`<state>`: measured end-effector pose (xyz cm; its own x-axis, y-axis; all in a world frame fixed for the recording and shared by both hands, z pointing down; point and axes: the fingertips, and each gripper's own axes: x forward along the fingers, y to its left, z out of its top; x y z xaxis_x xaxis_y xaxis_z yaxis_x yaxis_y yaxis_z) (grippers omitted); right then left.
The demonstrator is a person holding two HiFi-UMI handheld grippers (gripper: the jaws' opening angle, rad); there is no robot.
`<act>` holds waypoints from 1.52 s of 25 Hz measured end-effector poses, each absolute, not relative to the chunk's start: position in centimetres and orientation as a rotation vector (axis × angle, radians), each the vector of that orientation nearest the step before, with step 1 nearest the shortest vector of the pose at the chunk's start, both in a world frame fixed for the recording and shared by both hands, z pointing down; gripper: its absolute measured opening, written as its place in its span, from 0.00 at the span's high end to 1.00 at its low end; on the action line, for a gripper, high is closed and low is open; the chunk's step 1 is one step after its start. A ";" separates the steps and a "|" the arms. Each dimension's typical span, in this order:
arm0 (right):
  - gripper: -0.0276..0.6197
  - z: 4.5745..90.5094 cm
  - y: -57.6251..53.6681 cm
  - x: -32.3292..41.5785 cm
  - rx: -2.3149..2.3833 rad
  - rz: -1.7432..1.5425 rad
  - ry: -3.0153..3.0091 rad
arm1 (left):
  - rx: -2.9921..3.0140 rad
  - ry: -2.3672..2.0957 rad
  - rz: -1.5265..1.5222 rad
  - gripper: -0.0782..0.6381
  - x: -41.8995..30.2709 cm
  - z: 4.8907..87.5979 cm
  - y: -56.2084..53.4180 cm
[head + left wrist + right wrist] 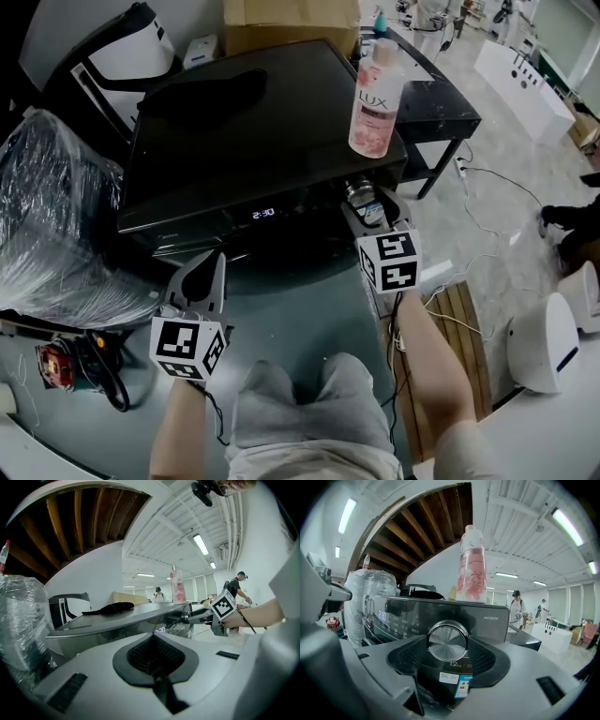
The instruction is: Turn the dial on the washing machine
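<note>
At the front left of the washing machine (pixel 234 141), the left tongs (pixel 212 262) hung low, clear of the panel. Their jaws were together and held nothing, so they took no part in the work. At the middle of the machine's front panel, the display (pixel 263 214) was lit.

Toward the right end of that panel sat the dial (pixel 446 641), a round metal knob. The right tongs (pixel 366 197) had their jaws apart, one on each side of the dial, with the pads just beside its rim. No firm press on it could be confirmed.

The step in hand appeared to be seating the grip before any turn. The next move would call for closing the jaws squarely on the rim, then rotating the tongs about the dial's own axis without pulling outward.

Behind the machine stood a cardboard box (pixel 291 23); its contents were not visible. On the machine's top, at the right front corner, stood an upright capped bottle (pixel 376 98), which appeared mostly full of pink liquid.
</note>
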<state>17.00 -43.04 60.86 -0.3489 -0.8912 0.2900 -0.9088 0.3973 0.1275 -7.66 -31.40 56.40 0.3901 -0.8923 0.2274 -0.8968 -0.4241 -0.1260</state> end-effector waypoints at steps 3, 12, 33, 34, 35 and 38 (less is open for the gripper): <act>0.50 60.8 -43.1 17.1 1.599 0.151 -2.383 | 2.613 -1.667 0.411 0.86 -7.4 56.5 -31.3; 0.50 60.9 -43.0 17.2 1.651 0.328 -2.435 | 2.640 -1.594 0.439 0.86 -6.0 56.6 -30.4; 0.73 46.4 -34.2 14.5 1.483 0.301 -2.439 | 2.678 -1.454 0.479 0.86 -5.1 43.4 -29.5; 0.74 45.1 -33.7 14.2 1.475 0.297 -2.452 | 2.681 -1.455 0.473 0.86 -5.1 42.3 -29.3; 0.75 43.8 -33.3 14.0 1.468 0.291 -2.464 | 2.684 -1.455 0.469 0.86 -5.2 41.4 -29.1; 0.80 40.0 -31.5 13.4 1.455 0.265 -2.503 | 2.700 -1.453 0.458 0.86 -5.3 38.6 -28.3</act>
<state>13.37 -31.54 39.95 -0.4785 -0.8289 0.2898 -0.8712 0.4895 -0.0383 -5.30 -28.30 38.59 0.5173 -0.8100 0.2763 -0.8221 -0.5600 -0.1025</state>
